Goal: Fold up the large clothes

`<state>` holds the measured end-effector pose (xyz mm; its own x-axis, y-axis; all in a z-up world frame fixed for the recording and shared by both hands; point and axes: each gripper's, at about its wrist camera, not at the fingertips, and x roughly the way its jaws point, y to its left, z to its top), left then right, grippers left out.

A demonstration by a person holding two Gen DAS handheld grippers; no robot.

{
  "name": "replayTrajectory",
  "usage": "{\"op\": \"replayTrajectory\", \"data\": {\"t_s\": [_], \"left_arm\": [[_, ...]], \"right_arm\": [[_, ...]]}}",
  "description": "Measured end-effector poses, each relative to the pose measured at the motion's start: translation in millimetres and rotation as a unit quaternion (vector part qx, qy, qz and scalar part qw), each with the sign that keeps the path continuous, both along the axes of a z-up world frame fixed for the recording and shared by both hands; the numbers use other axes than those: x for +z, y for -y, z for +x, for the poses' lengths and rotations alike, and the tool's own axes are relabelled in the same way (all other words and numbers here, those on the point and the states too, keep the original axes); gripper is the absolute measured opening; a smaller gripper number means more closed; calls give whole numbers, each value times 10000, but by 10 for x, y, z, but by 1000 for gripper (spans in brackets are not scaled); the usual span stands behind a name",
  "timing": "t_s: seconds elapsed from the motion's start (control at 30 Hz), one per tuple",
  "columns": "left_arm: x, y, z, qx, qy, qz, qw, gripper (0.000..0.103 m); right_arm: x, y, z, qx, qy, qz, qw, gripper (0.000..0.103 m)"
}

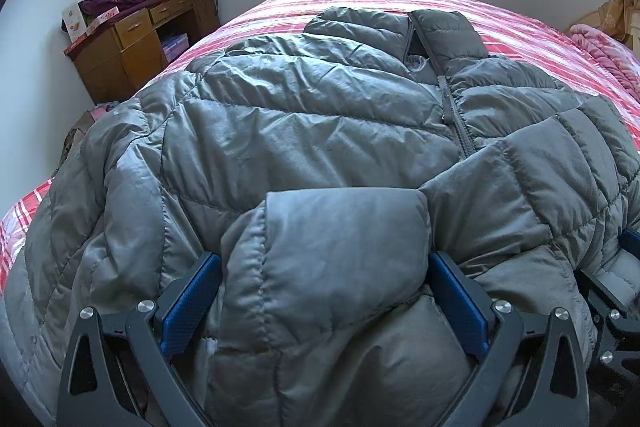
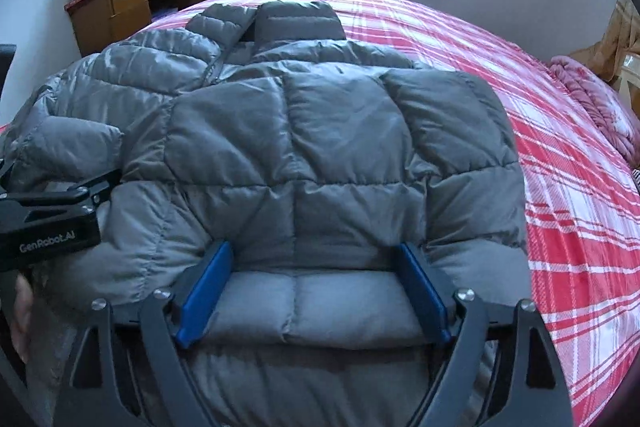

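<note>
Two claws at the jacket (image 1: 304, 131) hem: our left claw (image 1: 325, 267) pinches a folded sleeve end to pin it, right claw (image 2: 316, 263) spread astride the hem.

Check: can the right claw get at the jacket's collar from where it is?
Probably not without moving: the right claw sits at the hem of the jacket; the collar lies at the far end, though nothing blocks the way.

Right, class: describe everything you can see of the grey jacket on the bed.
The jacket is a grey quilted puffer of shiny, wrinkled fabric. It lies front up on the red plaid bed, collar toward the window, zip mostly closed, both sleeves folded across its front. The left gripper straddles one sleeve's cuff; the right gripper straddles the hem, fingers wide.
</note>
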<state>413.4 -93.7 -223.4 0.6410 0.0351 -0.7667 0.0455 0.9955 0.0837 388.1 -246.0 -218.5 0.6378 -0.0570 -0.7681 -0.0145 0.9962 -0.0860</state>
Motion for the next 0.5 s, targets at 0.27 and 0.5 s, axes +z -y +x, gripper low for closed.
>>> {"op": "replayTrajectory", "data": {"t_s": [0.27, 0.5], "left_arm": [[99, -53, -66, -32, -173, 65, 9998, 102], [849, -780, -880, 50, 844, 205, 9962, 102]], "right_arm": [[14, 13, 33, -87, -48, -31, 9999, 93], [545, 287, -531, -233, 463, 441, 9977, 96]]}}
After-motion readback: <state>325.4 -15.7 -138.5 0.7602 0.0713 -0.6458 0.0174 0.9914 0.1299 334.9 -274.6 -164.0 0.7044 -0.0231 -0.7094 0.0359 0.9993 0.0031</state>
